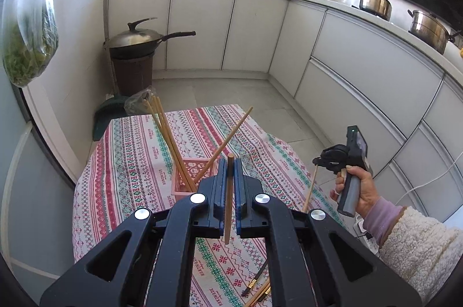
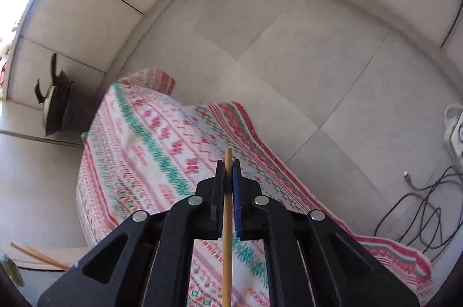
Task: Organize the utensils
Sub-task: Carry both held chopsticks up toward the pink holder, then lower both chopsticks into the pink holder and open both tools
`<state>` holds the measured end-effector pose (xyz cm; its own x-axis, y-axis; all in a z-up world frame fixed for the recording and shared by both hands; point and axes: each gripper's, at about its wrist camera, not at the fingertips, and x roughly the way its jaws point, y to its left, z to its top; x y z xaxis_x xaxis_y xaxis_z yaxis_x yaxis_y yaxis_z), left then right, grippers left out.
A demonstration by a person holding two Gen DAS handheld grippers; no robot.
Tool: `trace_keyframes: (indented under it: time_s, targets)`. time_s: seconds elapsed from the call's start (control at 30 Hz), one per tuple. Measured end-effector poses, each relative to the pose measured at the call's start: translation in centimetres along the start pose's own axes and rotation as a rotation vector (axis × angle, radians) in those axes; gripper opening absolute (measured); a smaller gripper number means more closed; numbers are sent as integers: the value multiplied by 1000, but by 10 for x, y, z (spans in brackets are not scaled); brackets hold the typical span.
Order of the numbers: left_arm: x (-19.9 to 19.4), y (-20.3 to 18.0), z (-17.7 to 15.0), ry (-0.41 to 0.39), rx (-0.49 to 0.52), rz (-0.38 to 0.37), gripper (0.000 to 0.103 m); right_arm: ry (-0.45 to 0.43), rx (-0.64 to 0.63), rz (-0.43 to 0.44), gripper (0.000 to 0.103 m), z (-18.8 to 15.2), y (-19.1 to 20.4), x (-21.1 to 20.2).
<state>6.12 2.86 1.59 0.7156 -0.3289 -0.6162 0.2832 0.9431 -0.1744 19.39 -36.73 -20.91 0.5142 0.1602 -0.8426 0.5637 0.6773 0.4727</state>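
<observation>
Each claw, left [image 1: 230, 177] and right [image 2: 228, 177], pinches one chopstick upright, ready for dropping into the pink holder [image 1: 189, 177] just beyond the left claw.

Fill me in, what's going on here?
A person is sorting chopsticks into a pink basket on a patterned tablecloth. The left gripper is shut on one chopstick; the right gripper is shut on another chopstick. Several chopsticks already lean in the basket, and a few utensils lie on the cloth.

Both hand-held grippers [image 1: 230, 162] [image 2: 228, 164] clamped tight
</observation>
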Motion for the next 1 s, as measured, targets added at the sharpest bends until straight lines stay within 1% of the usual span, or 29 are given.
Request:
trace_keyframes:
  time_s: [0.13, 0.2, 0.27, 0.37, 0.47, 0.57, 0.63, 0.67, 0.73, 0.83, 0.9, 1.0]
  targets:
    - [-16, -1, 4, -38, -6, 0, 4, -79, -93, 32, 5, -13, 27, -63]
    - [-22, 2, 6, -56, -19, 3, 4, -114, -141, 72, 5, -27, 44, -97]
    - [-27, 6, 10, -68, -43, 11, 4, -136, -175, 105, 5, -40, 58, -127]
    - [-32, 14, 16, -83, -69, 24, 4, -160, -228, 182, 5, -63, 80, -171]
    - [-37, 20, 21, -98, -90, 36, 4, -188, -285, 224, 5, -81, 99, -205]
    - [-43, 24, 28, -122, -110, 43, 4, -196, -333, 275, 5, -92, 118, -229]
    - [-47, 26, 37, -146, -122, 47, 4, -193, -342, 312, 5, -96, 131, -239]
    - [-49, 27, 42, -161, -126, 50, 4, -193, -342, 312, 5, -96, 131, -239]
    - [-52, 28, 53, -191, -139, 52, 4, -198, -352, 359, 5, -98, 143, -249]
    - [-53, 29, 68, -228, -148, 57, 4, -205, -376, 406, 5, -101, 159, -260]
    - [-50, 29, 77, -248, -154, 64, 4, -217, -387, 423, 5, -102, 168, -264]
    - [-36, 30, 86, -256, -154, 85, 4, -221, -399, 438, 5, -102, 181, -263]
